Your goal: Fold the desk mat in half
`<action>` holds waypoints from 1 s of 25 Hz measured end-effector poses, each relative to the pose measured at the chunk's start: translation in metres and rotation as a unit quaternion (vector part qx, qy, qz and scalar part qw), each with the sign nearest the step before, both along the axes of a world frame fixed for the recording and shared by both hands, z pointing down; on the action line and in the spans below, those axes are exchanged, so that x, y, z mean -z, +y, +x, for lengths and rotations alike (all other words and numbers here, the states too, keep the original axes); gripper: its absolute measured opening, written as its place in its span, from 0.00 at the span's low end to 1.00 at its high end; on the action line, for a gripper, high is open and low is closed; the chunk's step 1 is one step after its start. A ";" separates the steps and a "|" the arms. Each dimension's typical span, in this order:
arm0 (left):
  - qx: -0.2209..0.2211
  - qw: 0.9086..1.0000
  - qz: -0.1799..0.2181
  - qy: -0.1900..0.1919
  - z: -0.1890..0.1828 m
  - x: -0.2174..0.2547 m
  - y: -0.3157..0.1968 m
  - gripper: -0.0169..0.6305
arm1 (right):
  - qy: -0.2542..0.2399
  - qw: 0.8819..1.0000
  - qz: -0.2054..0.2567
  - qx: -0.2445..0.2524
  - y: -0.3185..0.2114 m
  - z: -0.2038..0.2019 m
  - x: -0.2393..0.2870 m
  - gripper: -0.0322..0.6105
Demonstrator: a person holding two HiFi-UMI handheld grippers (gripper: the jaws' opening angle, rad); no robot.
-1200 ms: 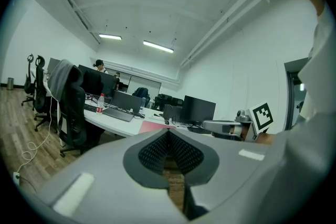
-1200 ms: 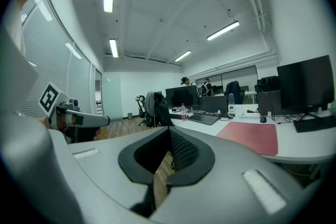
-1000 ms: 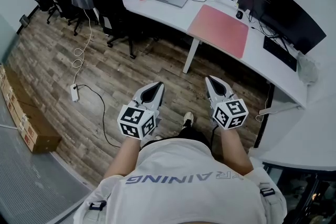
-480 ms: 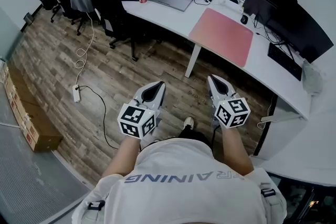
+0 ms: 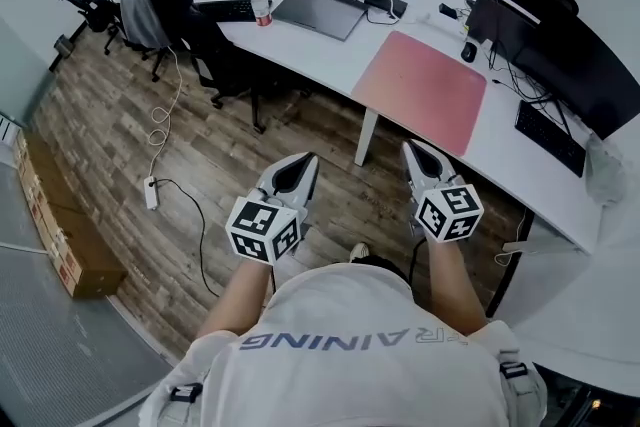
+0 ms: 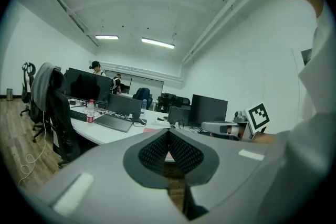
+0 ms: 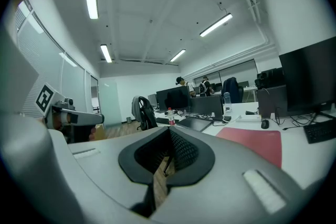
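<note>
At twelve o'clock the desk mat (image 5: 420,90) is laid flat by the desk (image 5: 300,50) edge, flanked by laptop (image 5: 320,12) and mouse (image 5: 468,50); left gripper (image 5: 300,161) and right gripper (image 5: 412,151) are held closed, empty.

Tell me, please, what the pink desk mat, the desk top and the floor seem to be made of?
Desk mat: probably synthetic leather or a rubber-like sheet, matte pink; it lies thin and flat, without shine.
Desk top: likely laminated board, smooth plain white, with no grain.
Floor: wood or wood-look planks, grey-brown; grain and plank seams show, but whether it is real wood cannot be told.
</note>
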State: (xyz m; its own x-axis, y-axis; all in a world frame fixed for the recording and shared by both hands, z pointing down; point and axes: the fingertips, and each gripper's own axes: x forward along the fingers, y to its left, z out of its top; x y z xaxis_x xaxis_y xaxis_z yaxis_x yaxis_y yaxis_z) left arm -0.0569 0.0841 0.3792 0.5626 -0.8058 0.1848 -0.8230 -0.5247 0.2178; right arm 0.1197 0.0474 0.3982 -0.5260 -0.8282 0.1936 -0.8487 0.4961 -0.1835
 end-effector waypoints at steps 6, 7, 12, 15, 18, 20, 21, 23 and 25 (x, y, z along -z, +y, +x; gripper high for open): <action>0.017 1.000 0.003 -0.007 0.035 0.005 -0.040 0.03 | -0.005 1.000 -0.006 0.015 -0.044 0.035 -0.004 0.08; 0.021 1.000 0.003 -0.008 0.040 0.004 -0.045 0.03 | -0.006 1.000 -0.008 0.019 -0.051 0.039 -0.006 0.08; 0.032 0.999 -0.008 -0.018 0.058 -0.008 -0.062 0.03 | -0.008 0.999 -0.023 0.029 -0.078 0.059 -0.024 0.08; 0.037 0.999 -0.012 -0.023 0.061 -0.012 -0.074 0.03 | -0.013 0.999 -0.032 0.029 -0.089 0.065 -0.034 0.08; 0.039 0.999 -0.009 -0.019 0.063 -0.012 -0.094 0.03 | -0.012 0.999 -0.042 0.023 -0.103 0.072 -0.043 0.08; 0.032 0.999 -0.009 -0.018 0.064 -0.012 -0.108 0.03 | -0.010 0.999 -0.045 0.018 -0.112 0.073 -0.045 0.08; 0.029 0.999 -0.010 -0.017 0.065 -0.014 -0.115 0.03 | -0.007 0.999 -0.045 0.016 -0.117 0.073 -0.045 0.08; 0.019 1.000 -0.012 -0.013 0.068 -0.016 -0.131 0.03 | 0.000 0.999 -0.046 0.006 -0.130 0.078 -0.045 0.08; 0.005 1.000 -0.012 -0.009 0.071 -0.017 -0.148 0.03 | 0.001 0.999 -0.053 -0.012 -0.144 0.084 -0.048 0.08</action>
